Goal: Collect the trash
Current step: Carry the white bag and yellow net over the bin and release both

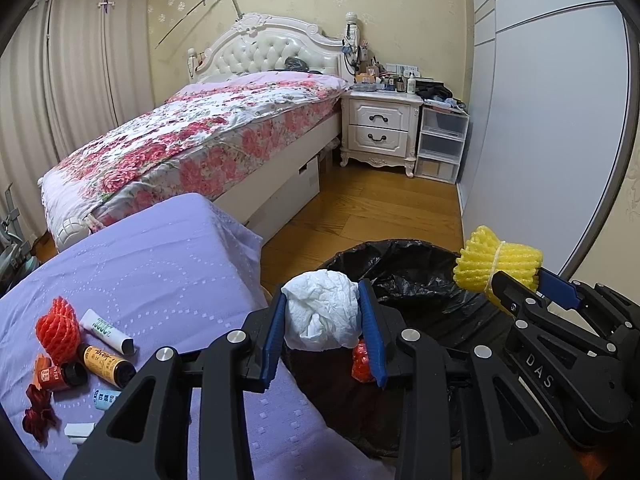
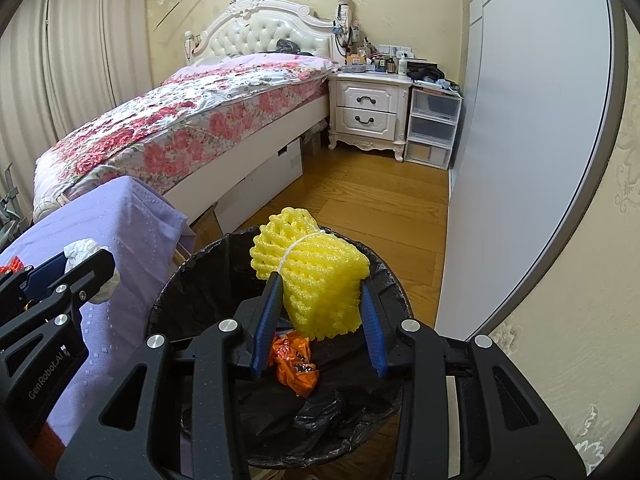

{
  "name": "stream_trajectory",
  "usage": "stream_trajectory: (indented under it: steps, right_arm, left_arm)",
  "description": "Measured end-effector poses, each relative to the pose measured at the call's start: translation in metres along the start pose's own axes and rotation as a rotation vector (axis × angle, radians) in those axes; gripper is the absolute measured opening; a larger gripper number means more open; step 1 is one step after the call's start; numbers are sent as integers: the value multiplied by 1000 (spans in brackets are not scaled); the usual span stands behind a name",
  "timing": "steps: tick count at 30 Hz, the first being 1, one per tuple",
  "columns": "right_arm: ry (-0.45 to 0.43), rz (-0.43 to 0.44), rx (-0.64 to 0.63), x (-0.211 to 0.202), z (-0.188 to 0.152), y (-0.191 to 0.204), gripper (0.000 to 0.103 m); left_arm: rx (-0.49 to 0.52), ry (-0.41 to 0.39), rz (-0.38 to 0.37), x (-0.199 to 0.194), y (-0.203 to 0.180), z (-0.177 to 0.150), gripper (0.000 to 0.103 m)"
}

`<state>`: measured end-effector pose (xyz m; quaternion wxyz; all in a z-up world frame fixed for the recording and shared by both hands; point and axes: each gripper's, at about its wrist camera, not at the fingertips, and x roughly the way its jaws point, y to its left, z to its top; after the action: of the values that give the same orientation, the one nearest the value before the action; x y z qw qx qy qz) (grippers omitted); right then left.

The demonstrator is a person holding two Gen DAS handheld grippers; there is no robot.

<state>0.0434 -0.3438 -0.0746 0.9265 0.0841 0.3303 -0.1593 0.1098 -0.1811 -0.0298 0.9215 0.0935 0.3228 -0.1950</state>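
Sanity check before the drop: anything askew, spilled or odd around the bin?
Nothing spilled. The yellow foam net in the right gripper hangs over the bin. The tissue wad in the left gripper sits at the bin's table-side edge, so it may miss.

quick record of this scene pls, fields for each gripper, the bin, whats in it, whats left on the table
left gripper: shut on white tissue wad, at the bin's edge
right gripper: shut on yellow foam net, over the bin
bin: black liner, on the wood floor beside the table
in bin: orange wrapper
table: purple cloth
left on table: orange foam net, white tube, two small bottles, a few smaller bits
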Motion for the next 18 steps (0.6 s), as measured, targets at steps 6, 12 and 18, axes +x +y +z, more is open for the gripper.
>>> stream_trajectory:
  steps: [6, 12, 18]
  right_arm:
    - [10, -1, 13, 3, 1, -3, 45]
    - [12, -11, 11, 2, 1, -4, 51]
    - [7, -15, 8, -1, 2, -3, 54]
  left_arm:
    - [10, 9, 24, 6, -1, 0, 64]
    - [-2, 21, 43, 10, 4, -3, 75]
    - [-8, 14, 66, 5, 10, -4, 78]
